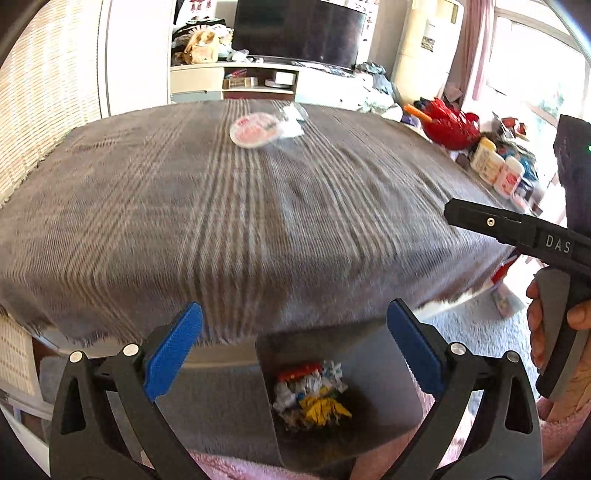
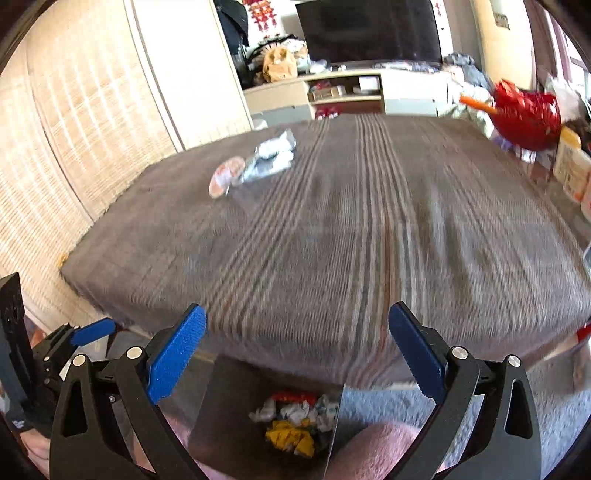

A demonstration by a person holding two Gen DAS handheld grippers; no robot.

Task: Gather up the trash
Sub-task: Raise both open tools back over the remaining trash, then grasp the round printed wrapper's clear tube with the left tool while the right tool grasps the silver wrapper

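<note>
A round pink-and-white lid and a crumpled clear plastic wrapper lie together at the far side of the brown striped table. A grey bin stands below the table's near edge, holding several crumpled wrappers. My left gripper is open and empty above the bin. My right gripper is open and empty, also above the bin. The right gripper's body shows in the left wrist view at right; the left gripper's fingers show in the right wrist view.
A red bag and white bottles crowd the table's right side. A TV on a white cabinet stands behind. A woven screen lines the left. Grey carpet lies at lower right.
</note>
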